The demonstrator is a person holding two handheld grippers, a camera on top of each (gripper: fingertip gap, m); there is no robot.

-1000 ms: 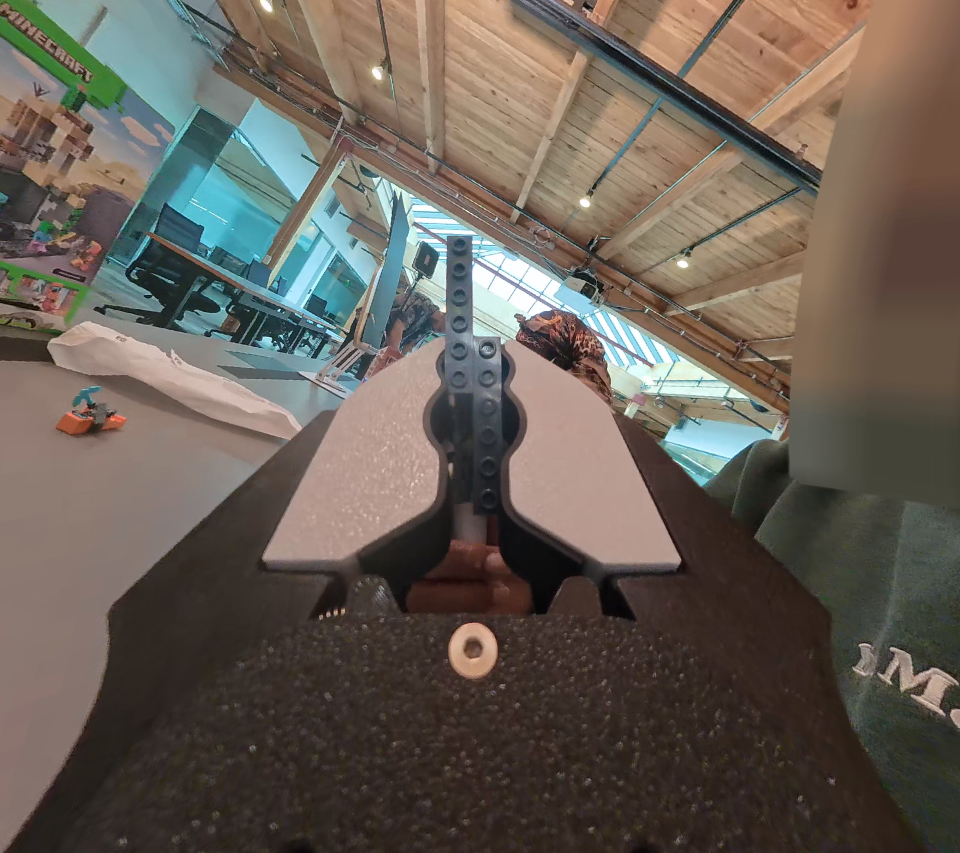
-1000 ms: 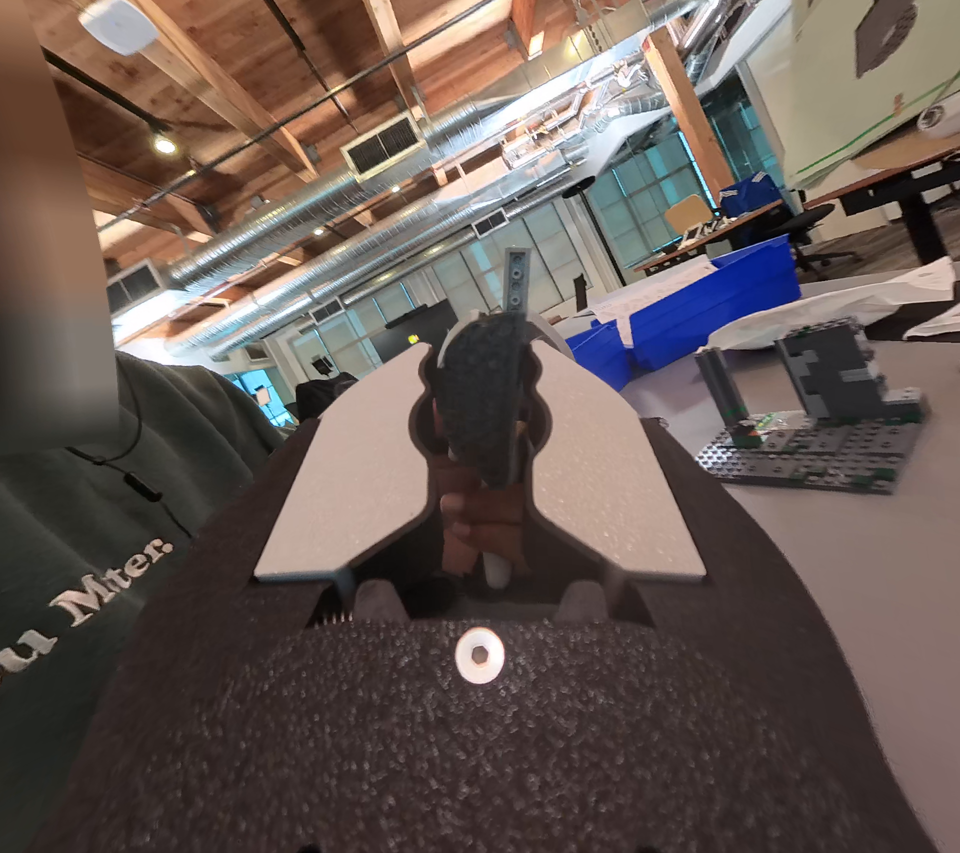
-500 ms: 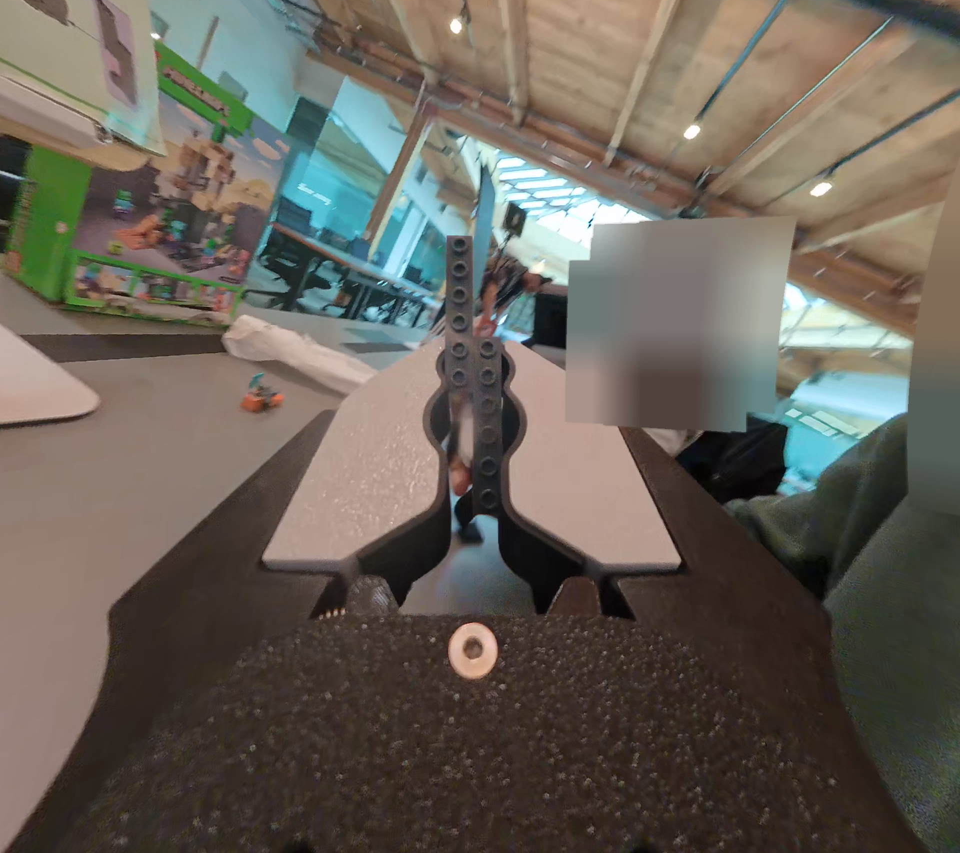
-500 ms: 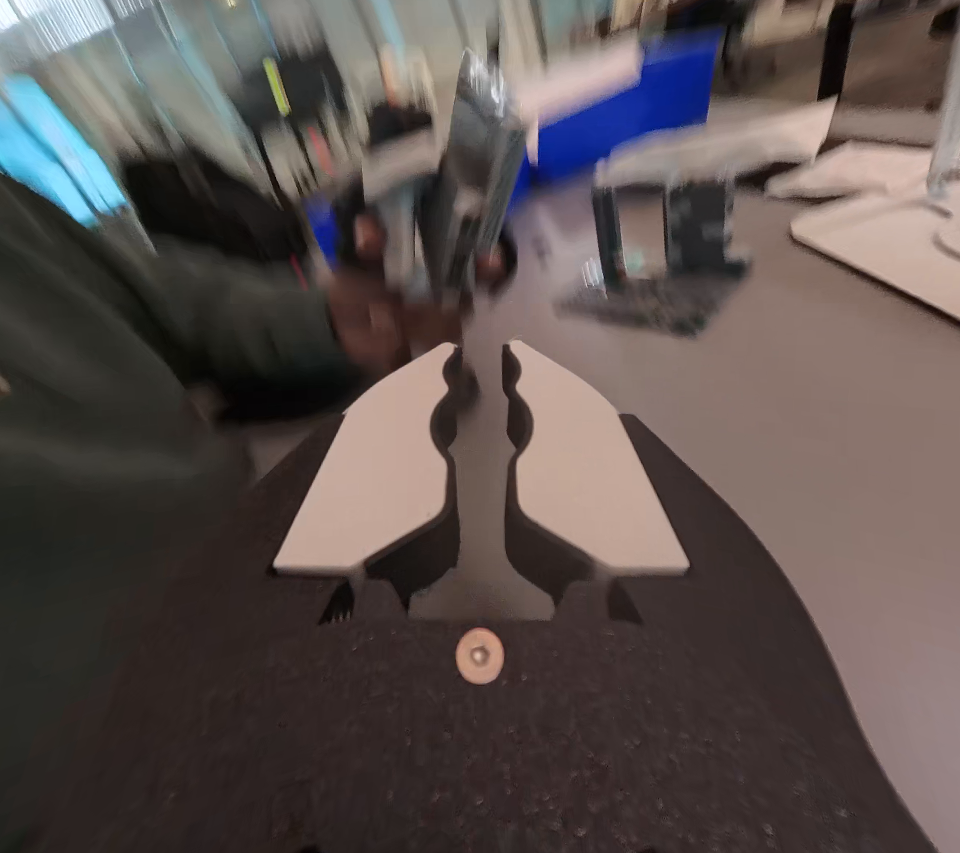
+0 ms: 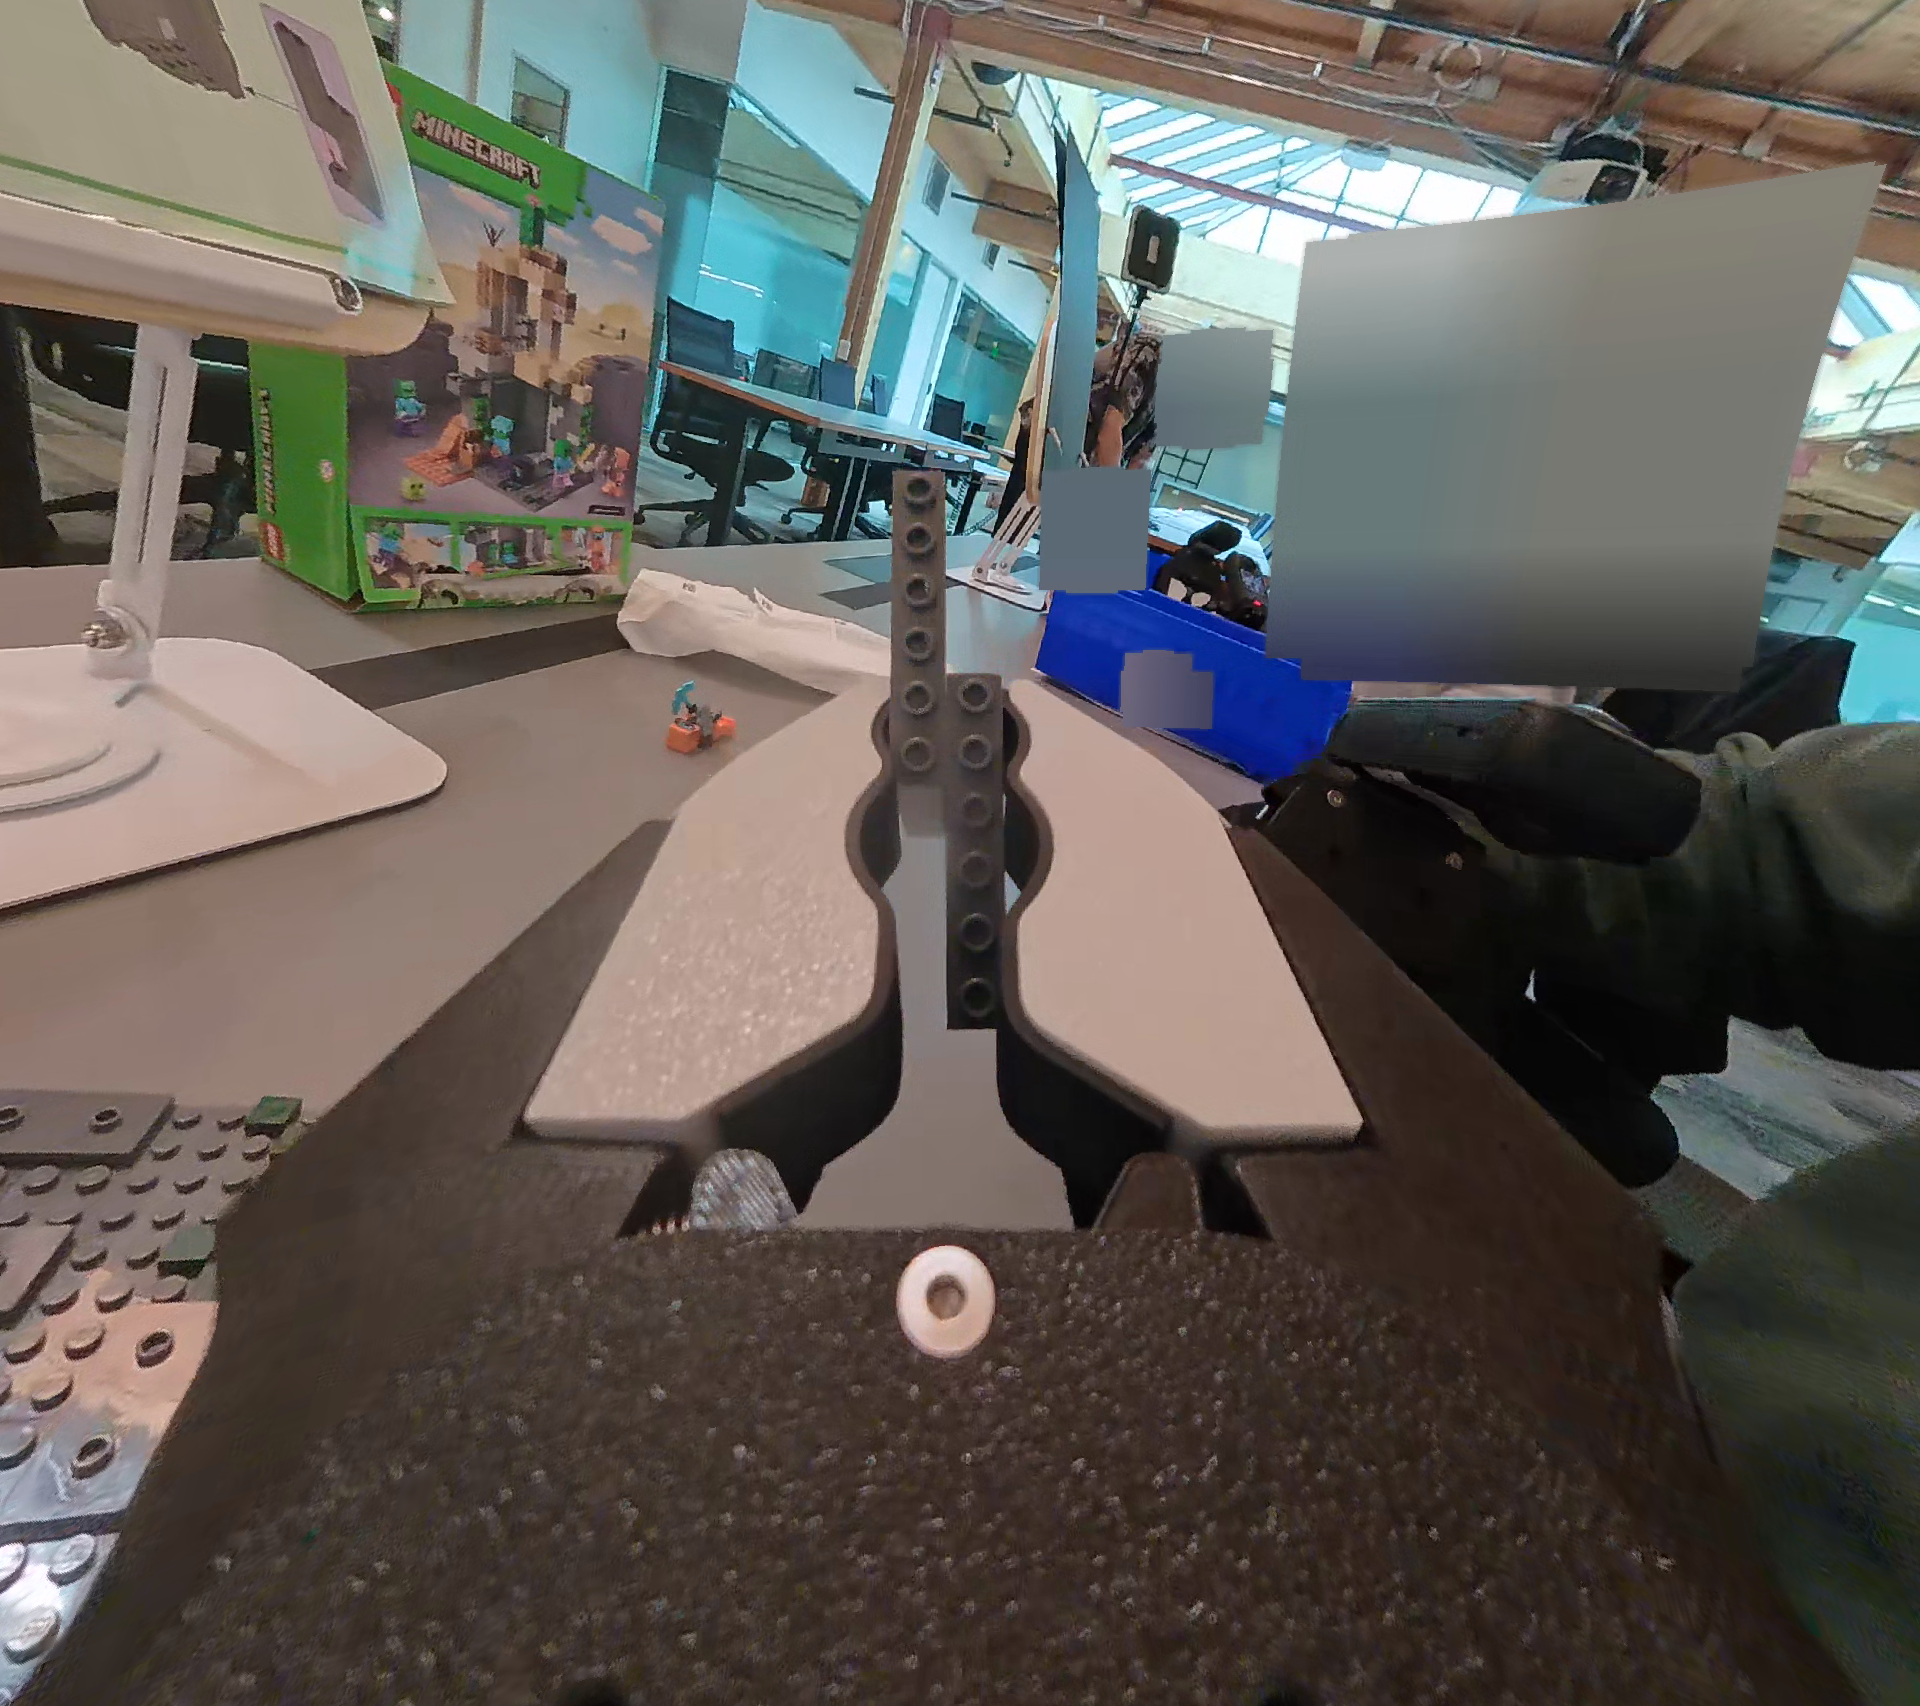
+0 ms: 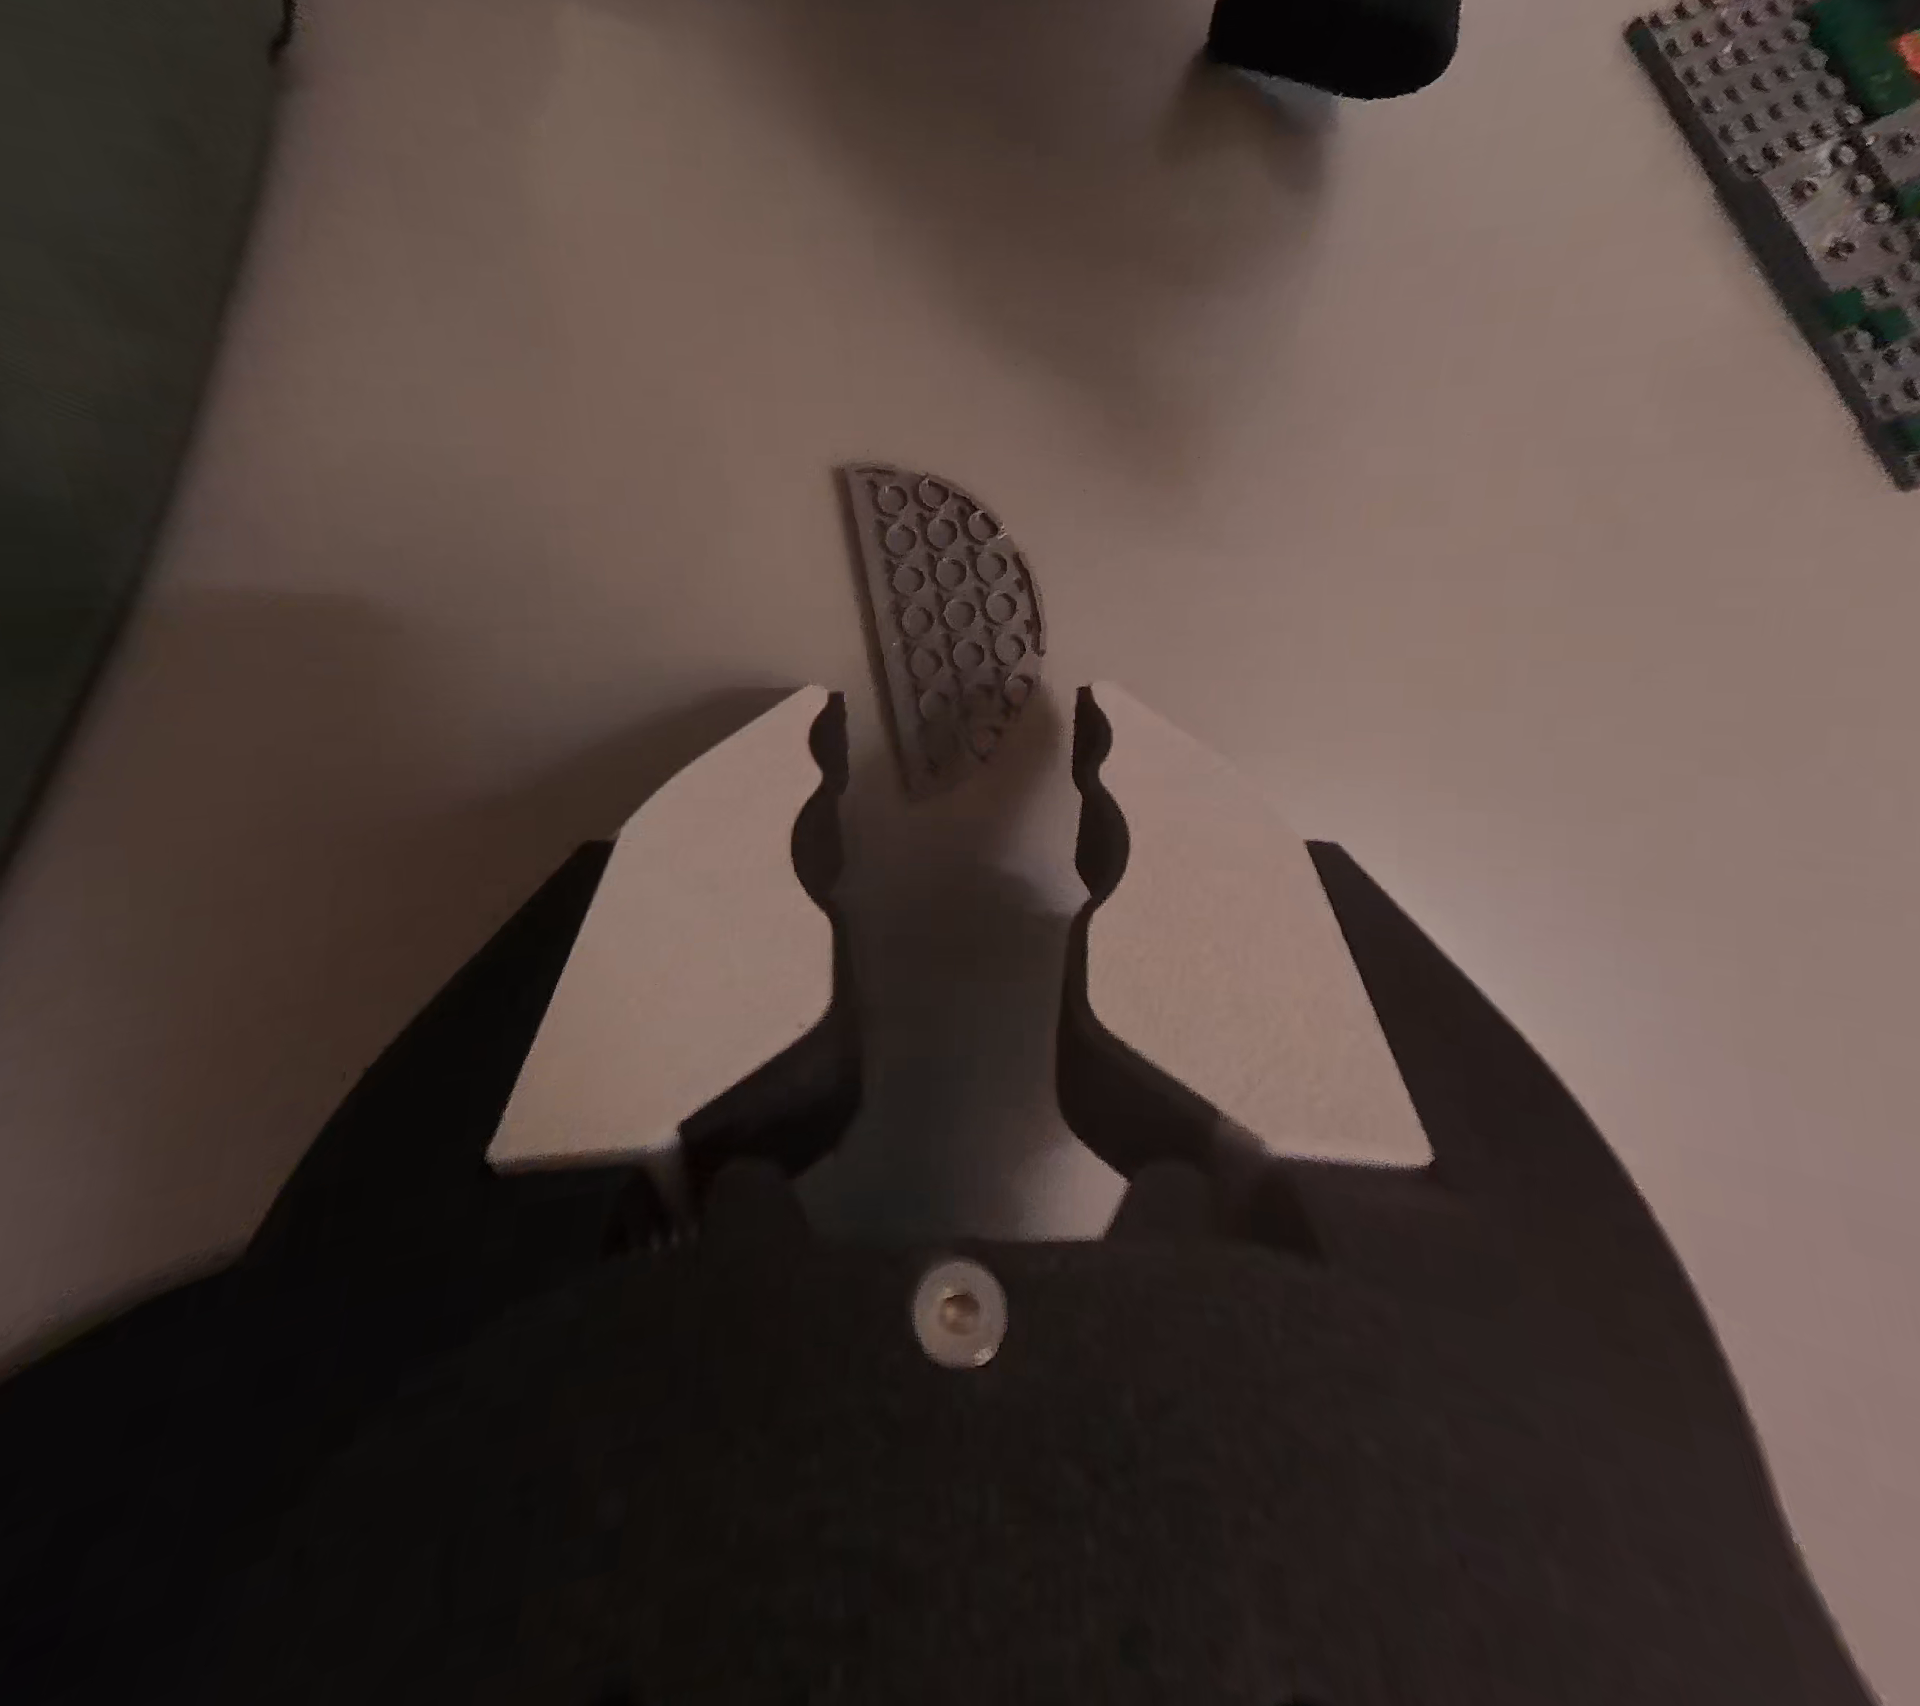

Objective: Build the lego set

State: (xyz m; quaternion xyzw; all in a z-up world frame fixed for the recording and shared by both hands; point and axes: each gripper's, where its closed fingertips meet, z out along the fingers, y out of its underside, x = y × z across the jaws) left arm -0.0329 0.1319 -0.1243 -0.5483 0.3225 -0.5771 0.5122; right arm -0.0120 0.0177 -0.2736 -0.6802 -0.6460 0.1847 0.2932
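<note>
The left claw (image 5: 940, 825) is narrow, pinching two dark grey strips (image 5: 945, 752) that are joined side by side and offset, so one studded strip stands up past the fingertips at the centre of the left wrist view. Behind it on the grey worktop (image 5: 312, 950) sit a small orange figure (image 5: 698, 726), a white bag (image 5: 748, 628), a green box (image 5: 457, 399) at upper left and a blue bin (image 5: 1174, 700) to the right of centre. A corner of the studded baseplate (image 5: 94, 1241) shows at lower left.

In the right wrist view the right claw (image 6: 956, 711) is wide and holds nothing. It looks straight down on a grey half-round plate (image 6: 951, 628), which lies flat with its underside up, just beyond the fingertips and slightly tilted off the line of the fingers. The baseplate (image 6: 1808, 181) lies at the upper right edge, well apart.

The step in hand looks like picking up the half-round plate. To do it well, I judge the right claw should turn a little so the fingers line up with the straight edge on one side and the curve on the other, then come down until the tips straddle the plate. The plate is thin and flat on the worktop, so the tips need to reach the surface before closing, or they will slide over it. Closing slowly should keep it from skating away. The left claw only needs to keep its strips steady and clear.
</note>
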